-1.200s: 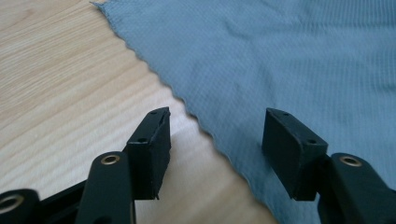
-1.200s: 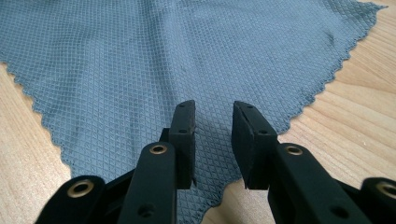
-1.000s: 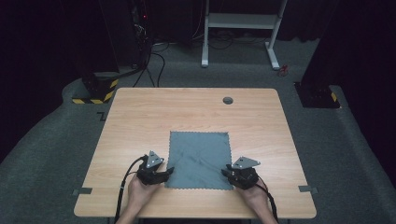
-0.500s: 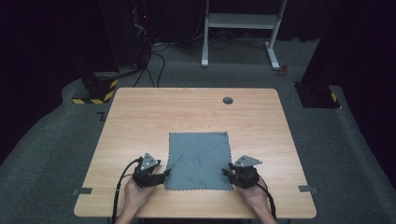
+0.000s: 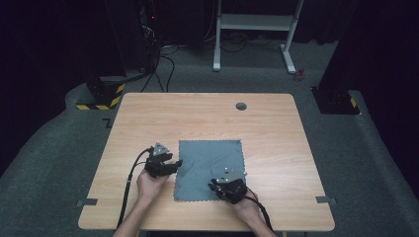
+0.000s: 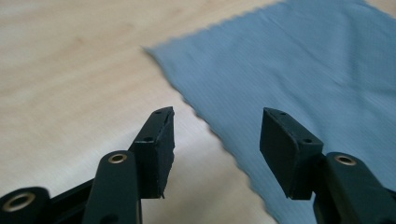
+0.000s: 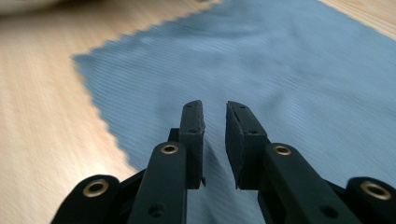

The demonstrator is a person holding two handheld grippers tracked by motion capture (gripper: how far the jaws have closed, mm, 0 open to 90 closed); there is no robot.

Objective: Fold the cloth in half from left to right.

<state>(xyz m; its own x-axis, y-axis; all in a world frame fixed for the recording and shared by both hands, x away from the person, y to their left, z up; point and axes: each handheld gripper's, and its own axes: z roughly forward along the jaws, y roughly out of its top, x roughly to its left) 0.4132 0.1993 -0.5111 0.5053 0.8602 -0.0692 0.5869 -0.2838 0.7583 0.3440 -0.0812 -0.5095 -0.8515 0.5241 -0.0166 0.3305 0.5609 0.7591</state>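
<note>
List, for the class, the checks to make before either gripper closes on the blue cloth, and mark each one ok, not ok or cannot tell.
1. Cloth lies flat, unfolded: ok.
2. Left gripper jaws apart, wide enough for the edge: ok.
3. Left gripper straddles the cloth's zigzag edge: ok, one jaw over wood, one over cloth.
4. Right gripper open enough to pinch: not ok, jaws nearly together.
5. Right gripper holds cloth: cannot tell; it sits over the fabric with a narrow gap.
6. Table around the cloth bare: ok.

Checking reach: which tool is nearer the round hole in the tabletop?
Left. The left tool sits at the cloth's left edge, farther up the table toward the hole; the right tool is over the cloth's near edge.
</note>
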